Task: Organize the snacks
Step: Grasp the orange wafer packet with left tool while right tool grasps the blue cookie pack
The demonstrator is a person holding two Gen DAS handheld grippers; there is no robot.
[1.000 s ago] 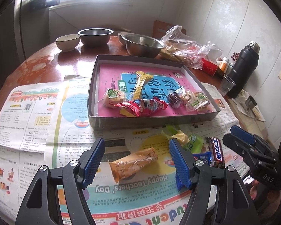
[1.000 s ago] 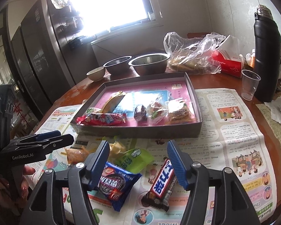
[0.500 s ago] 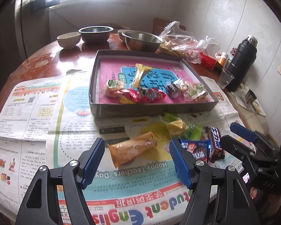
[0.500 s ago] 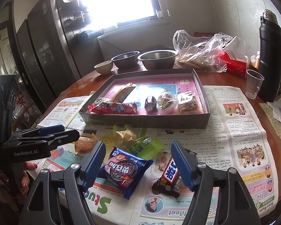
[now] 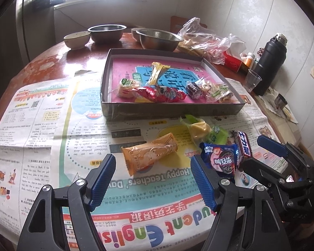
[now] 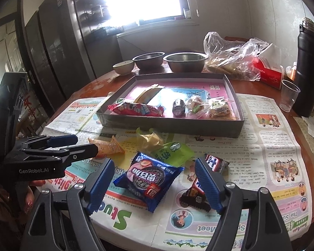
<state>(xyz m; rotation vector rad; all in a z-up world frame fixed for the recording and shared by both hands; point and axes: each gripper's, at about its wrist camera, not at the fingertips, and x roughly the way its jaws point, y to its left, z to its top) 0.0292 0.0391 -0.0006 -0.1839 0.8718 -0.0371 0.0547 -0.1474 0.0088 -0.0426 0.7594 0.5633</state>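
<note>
Both grippers have drawn back toward the table's near edge since a second ago, so the loose snacks now lie farther ahead of the fingers. Left gripper [image 5: 152, 179] is spread wide and holds nothing; just ahead of its gap lies an orange packet [image 5: 149, 155], glossy and crinkled. Right gripper [image 6: 155, 185] is likewise spread and holds nothing, with a blue cookie packet [image 6: 149, 176] between its fingers on the newspaper [image 6: 259, 146] and a dark chocolate bar [image 6: 198, 188] partly behind its right finger. Beyond these sit a green packet [image 6: 173, 151] and a yellow wrapper [image 6: 149, 139]. Farther ahead, the grey box [image 6: 171, 125] holds a long red packet [image 6: 136, 108], a dark round sweet [image 6: 179, 107], clear-wrapped cakes [image 6: 218, 109] and a yellow packet [image 5: 157, 73]. Behind it stand two steel bowls [image 6: 186, 61].
</note>
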